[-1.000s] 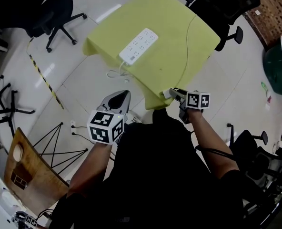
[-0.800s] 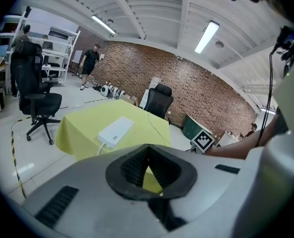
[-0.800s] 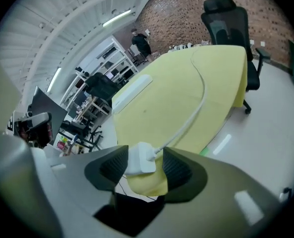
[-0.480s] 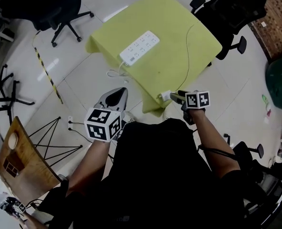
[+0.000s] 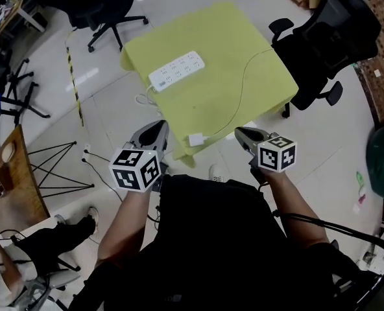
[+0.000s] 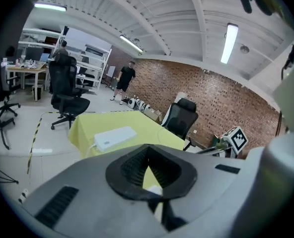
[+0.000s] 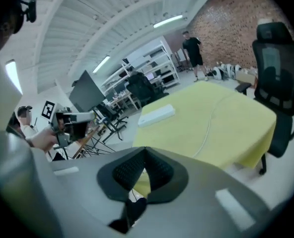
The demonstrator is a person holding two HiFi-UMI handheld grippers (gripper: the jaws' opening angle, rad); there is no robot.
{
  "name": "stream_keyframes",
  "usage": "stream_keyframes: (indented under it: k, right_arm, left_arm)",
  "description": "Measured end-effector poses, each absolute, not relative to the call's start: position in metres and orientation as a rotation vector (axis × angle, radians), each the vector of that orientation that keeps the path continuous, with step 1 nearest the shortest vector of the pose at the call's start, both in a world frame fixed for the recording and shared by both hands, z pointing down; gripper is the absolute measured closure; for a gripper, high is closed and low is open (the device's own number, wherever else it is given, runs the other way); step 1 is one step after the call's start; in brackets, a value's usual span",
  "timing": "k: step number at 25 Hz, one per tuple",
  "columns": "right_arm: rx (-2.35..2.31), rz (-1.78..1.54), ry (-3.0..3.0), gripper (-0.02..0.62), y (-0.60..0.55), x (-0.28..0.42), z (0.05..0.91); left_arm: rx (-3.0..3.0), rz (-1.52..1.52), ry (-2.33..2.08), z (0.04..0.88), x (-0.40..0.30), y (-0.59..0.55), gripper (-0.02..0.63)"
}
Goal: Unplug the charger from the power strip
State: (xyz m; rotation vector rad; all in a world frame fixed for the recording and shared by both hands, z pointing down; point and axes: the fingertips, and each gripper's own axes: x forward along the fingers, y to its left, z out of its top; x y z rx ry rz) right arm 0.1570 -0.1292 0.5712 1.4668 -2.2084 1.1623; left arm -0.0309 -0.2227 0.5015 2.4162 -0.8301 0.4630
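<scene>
Right claw [image 7: 146, 151], ribbed black pads [image 7: 125, 172] together

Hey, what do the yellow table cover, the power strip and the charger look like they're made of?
Table cover: likely woven cloth, matte; it drapes and folds at the corners.
Power strip: probably hard white plastic, smooth, with crisp moulded edges.
Charger: seemingly the same white plastic; too small to judge its finish.

Left hand-held gripper [image 5: 154, 131], right hand-held gripper [image 5: 243, 134]: jaws together.
</scene>
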Motion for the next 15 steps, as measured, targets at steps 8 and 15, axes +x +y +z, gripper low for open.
stream_keyframes:
  k: [8,15]
  right_arm:
    - [1.288,0.9,-2.689,0.592,-0.11,0.165,0.479]
    - [0.979,0.795,-2.835,0.594,-0.09,0.102,0.463]
  left_arm:
    - [2.392,0.466,-0.87,0.498,0.034,-0.112,0.601]
    - [2.328,0.478,-1.013,0.494,0.013,-0.064,0.601]
